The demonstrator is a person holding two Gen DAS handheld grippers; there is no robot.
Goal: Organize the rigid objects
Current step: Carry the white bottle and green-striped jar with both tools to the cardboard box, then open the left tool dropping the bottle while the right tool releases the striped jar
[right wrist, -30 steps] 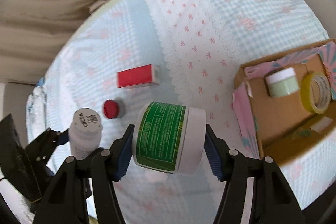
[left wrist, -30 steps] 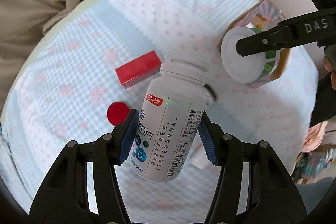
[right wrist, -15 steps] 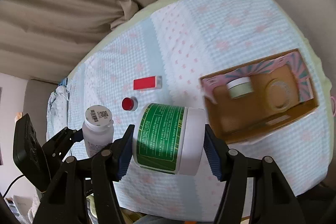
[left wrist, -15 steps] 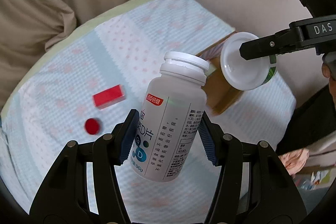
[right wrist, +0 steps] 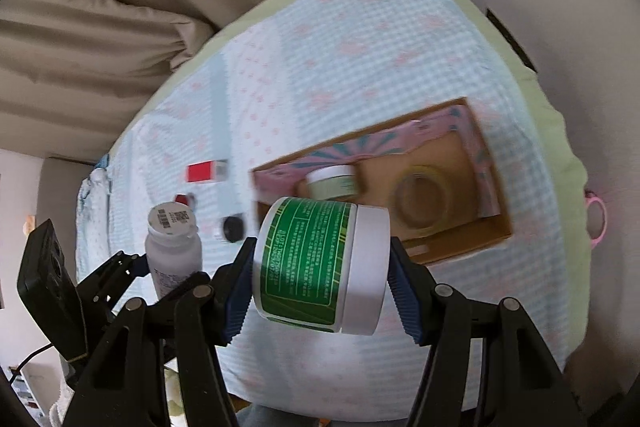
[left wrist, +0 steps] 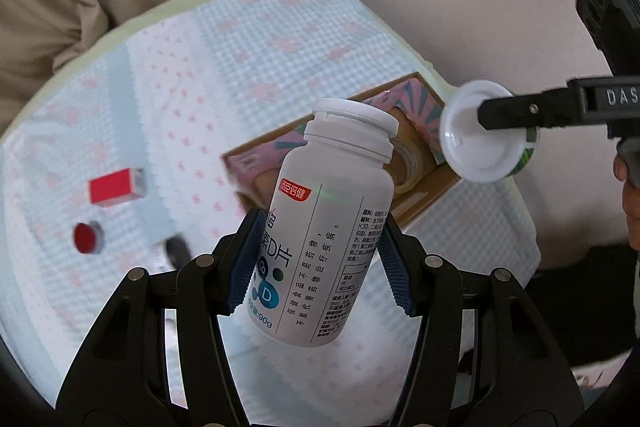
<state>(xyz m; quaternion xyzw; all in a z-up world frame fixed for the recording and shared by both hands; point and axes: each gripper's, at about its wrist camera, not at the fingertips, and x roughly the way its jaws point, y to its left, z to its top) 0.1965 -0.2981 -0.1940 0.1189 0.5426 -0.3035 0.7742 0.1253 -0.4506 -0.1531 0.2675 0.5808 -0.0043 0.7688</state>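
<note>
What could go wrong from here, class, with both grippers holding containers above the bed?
1. The white bottle sits tilted in the left gripper, gripped low on its body; it might pivot or slip.
2. The cardboard box already holds a small jar and a tape roll, so the green-labelled jar in the right gripper could land on them.

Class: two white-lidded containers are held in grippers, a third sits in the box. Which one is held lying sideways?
The green-labelled white-lidded jar in the right gripper; the tall white pill bottle is roughly upright, and the pale green jar stands in the cardboard box.
</note>
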